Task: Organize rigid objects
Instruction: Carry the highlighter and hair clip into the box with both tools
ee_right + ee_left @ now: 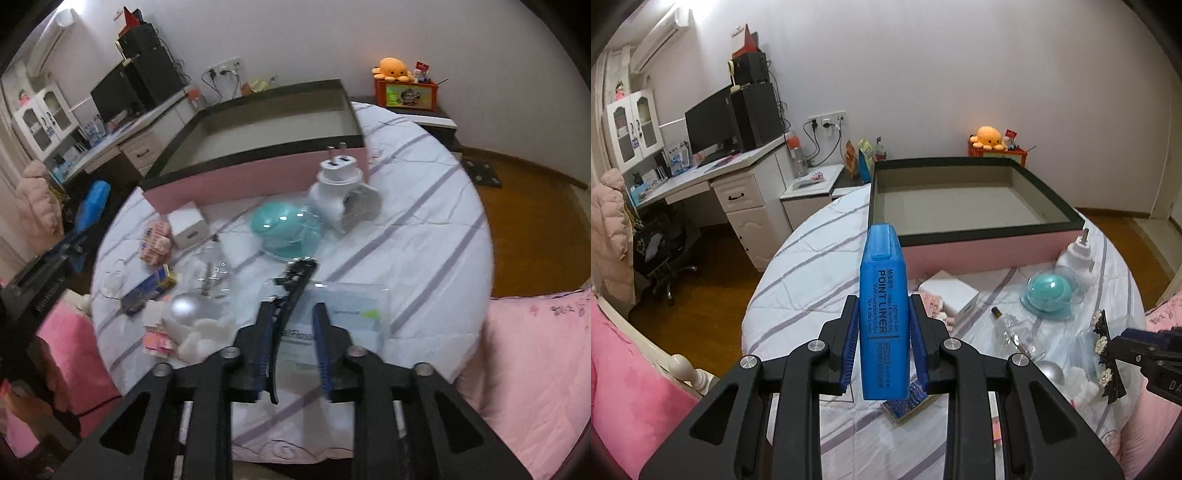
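left gripper (pixel 882 343) clamps blue highlighter (pixel 882 314), frame centre | right gripper (pixel 293 332) parted, black hair clip (pixel 291 295) loose between, lower centre

A round table (pixel 424 206) under a striped cloth bears a pink-sided box (pixel 258 173), white adapter (pixel 340 188) and teal dome (pixel 284 230).

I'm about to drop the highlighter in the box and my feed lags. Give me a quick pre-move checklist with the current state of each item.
1. Left gripper clamped on the blue rectangular highlighter pen: ok.
2. Highlighter lifted above the striped bedspread: ok.
3. Large pink open box with black rim has bare floor showing: ok.
4. Nothing stands between highlighter and box: ok.
5. Right gripper gripping the black flower-trimmed hair clip: not ok, pads apart with the clip between them.
6. Clip resting on the bed: cannot tell.
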Demonstrator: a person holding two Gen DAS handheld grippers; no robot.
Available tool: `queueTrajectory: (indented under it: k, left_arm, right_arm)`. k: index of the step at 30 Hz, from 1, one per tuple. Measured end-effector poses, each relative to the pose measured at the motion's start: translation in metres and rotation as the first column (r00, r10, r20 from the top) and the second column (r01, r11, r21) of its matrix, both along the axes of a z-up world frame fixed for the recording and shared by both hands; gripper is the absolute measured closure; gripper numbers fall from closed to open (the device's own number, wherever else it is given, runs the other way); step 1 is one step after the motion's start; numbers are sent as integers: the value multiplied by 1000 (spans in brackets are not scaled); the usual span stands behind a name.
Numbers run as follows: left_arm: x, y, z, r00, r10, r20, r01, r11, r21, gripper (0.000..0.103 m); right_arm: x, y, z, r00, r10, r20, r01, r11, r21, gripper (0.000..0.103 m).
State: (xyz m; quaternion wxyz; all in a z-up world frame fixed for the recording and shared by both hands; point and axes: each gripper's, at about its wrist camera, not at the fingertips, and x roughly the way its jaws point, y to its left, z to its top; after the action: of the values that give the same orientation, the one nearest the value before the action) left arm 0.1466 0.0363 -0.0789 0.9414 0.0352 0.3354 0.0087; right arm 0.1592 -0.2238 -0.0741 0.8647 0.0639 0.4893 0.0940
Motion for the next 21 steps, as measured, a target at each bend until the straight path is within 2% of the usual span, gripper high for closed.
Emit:
queueTrajectory:
  k: [1,2,3,6,7,9,11,14,21]
  left_arm:
    - [1,0,-2,1000,1,-3,-1,1000,2,77]
    - [0,1,-2,1000,6,-7,-6,1000,3,77]
    - [1,2,-3,1000,11,-10,-11,1000,2,77]
    - [3,5,-7,1000,20,-23,-20,1000,-7,77]
    - [4,6,-9,999,23,-28,-23,1000,-5,77]
    - [5,7,-11,999,29,-36,-29,1000,1,77]
    - [6,8,-13,999,27,-44,-28,1000,-3,77]
    - [6,8,-15,999,22,-50,-22,1000,-6,77]
    - [8,1,-9,999,-3,-34,2,1000,-11,77]
  right_arm:
    - [0,4,1,1000,3,8,-3,999,-32,58]
    - [0,7,1,1000,6,11,-6,999,-52,43]
    - [1,10,-1,1000,12,5,-11,998,-67,39]
    - [0,20,-3,999,47,13,-46,997,-62,39]
    - [0,26,-4,998,65,19,-64,994,-85,41]
    - [-1,31,-5,997,72,29,-67,988,-137,68]
    - [2,29,-5,998,53,37,-46,985,-167,84]
    - [4,14,-3,999,31,26,-28,996,-83,84]
    - [6,4,6,999,8,47,-6,999,-45,84]
